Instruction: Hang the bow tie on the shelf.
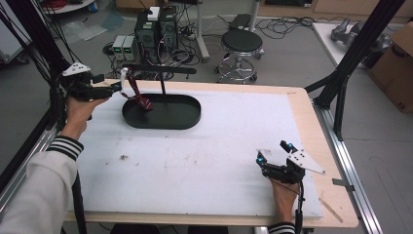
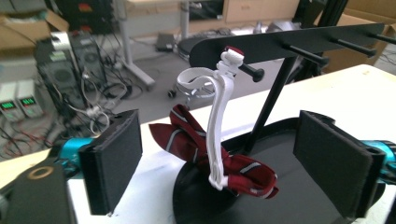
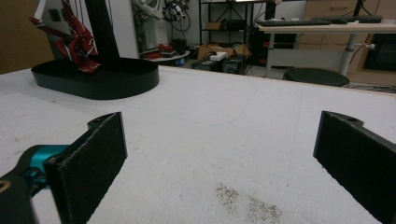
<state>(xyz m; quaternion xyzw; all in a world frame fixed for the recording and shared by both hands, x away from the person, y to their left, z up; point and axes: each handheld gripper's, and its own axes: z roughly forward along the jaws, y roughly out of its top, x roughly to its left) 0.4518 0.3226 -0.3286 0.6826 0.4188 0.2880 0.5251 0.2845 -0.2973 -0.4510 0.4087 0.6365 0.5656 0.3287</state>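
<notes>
One bow tie, one rack, two grippers, fingers apart

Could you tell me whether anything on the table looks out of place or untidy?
Mostly tidy. The bow tie hangs by its white strap from a rack peg, sagging onto the black base; dark crumbs speckle the white mat.

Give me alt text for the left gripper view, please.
A dark red striped bow tie hangs by its white strap from a peg of a black rack, its bow resting on the rack's oval base. The left tongs stand open in front of it, holding nothing.
</notes>
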